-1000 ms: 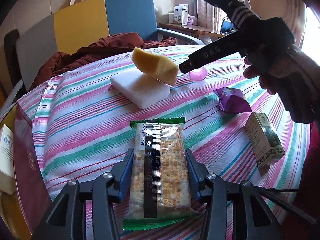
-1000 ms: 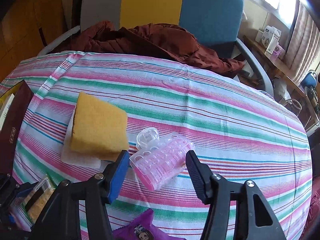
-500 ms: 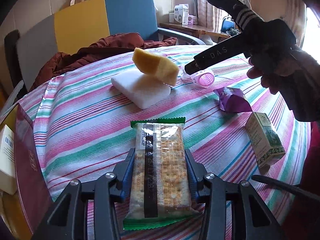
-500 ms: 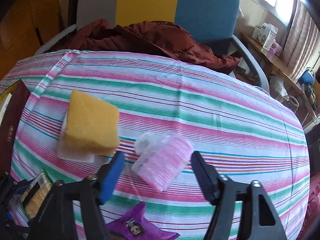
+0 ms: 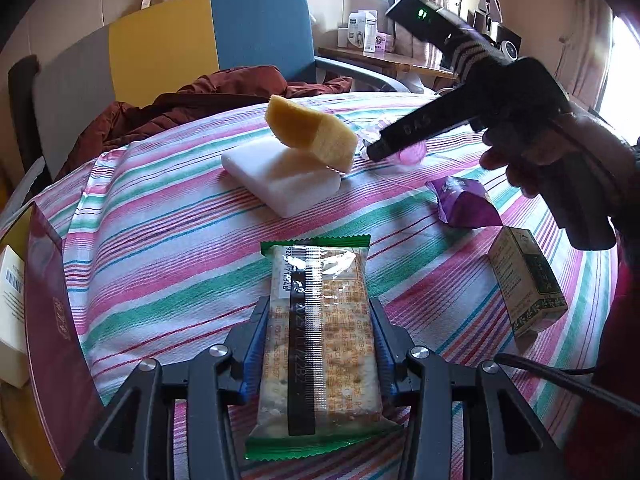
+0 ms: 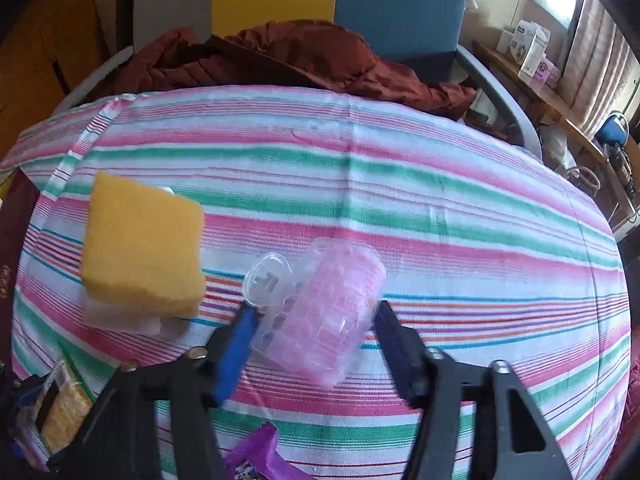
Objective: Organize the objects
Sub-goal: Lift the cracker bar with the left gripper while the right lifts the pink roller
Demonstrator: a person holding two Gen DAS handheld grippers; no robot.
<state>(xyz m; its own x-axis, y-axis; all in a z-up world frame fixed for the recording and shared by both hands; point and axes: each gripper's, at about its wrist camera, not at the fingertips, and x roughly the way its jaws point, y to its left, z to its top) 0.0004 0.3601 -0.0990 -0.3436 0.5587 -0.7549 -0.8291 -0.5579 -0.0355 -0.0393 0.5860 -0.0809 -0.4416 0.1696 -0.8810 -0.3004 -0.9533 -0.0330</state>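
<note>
Now right gripper (image 6: 312, 316) closing around pink roller (image 6: 320, 312)

Motion-blurred pink roller case (image 6: 320, 312) — purple packet (image 6: 256, 460) cut off below

1. The left hand-held gripper (image 5: 318, 344) points forward and down, its blue-padded fingers (image 5: 256, 344) pressed on both long sides of a cracker packet (image 5: 320, 340).
2. The right hand-held gripper (image 6: 312, 320) tilts steeply down; its jaws have just been closing, with a pink hair roller (image 6: 320, 312) between them, the pads at its sides.
3. In the left wrist view, the person's right hand (image 5: 552, 152) wraps the right tool's black handle.
</note>
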